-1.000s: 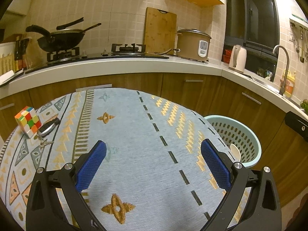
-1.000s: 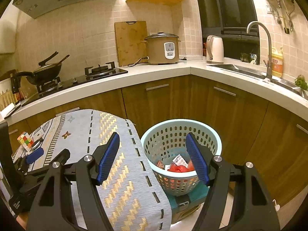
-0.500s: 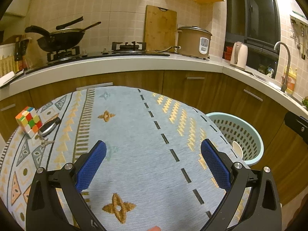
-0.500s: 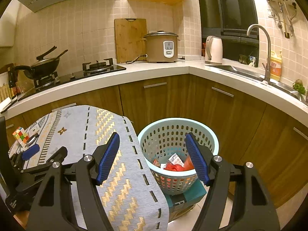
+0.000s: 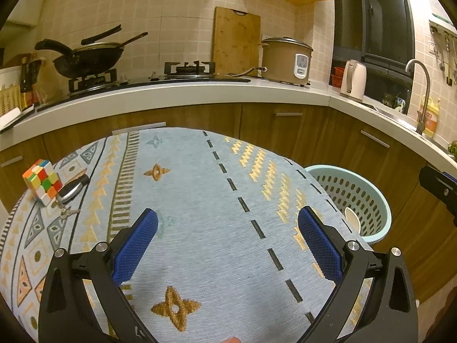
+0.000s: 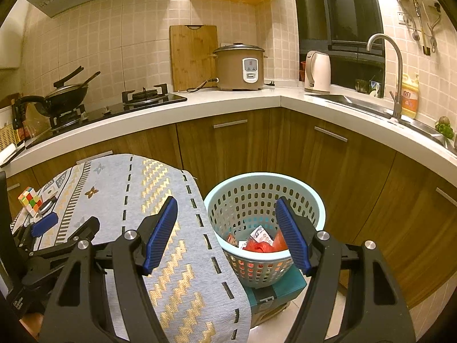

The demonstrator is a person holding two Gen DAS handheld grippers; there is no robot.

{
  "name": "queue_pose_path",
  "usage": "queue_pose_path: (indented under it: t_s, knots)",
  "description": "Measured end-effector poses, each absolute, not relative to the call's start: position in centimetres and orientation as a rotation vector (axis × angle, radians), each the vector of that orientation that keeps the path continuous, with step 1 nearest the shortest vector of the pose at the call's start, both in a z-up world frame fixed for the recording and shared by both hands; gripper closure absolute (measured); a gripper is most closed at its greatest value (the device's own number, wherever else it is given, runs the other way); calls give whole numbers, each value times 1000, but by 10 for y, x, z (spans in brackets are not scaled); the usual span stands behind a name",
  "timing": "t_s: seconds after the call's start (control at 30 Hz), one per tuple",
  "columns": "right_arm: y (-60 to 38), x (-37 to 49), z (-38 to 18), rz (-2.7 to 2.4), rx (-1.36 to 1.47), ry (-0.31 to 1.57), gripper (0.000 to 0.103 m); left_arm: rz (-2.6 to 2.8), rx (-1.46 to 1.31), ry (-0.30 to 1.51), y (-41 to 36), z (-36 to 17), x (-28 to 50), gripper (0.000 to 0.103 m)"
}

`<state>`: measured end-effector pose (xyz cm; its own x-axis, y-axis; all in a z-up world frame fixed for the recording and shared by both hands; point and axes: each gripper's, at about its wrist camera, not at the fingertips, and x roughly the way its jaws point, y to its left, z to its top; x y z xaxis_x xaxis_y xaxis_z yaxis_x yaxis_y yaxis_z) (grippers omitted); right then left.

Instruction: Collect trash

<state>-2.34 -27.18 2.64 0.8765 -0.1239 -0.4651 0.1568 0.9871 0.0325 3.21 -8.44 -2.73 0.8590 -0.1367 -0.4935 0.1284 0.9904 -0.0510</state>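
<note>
Warm yellow indoor light, evenly bright; sharp focus; strong fisheye bending, black vignette corners; dark window.

1. Your right gripper [image 6: 227, 230] hangs with jaws wide apart and empty, above the cloth [image 6: 171, 257] edge and the basket [image 6: 314, 208]
2. The basket holds red trash [image 6: 257, 246] and sits on a teal box [image 6: 281, 285]
3. Your left gripper [image 6: 61, 225] shows at far left, near a cube [image 6: 30, 201]
</note>
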Motion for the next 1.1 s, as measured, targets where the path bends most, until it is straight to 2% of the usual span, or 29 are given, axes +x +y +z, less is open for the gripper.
queue_pose_path:
  t_s: [1.1]
  knots:
    - [-270, -23, 23, -114, 82, 491, 36, -111, -4, 527, -87, -28, 32, 8]
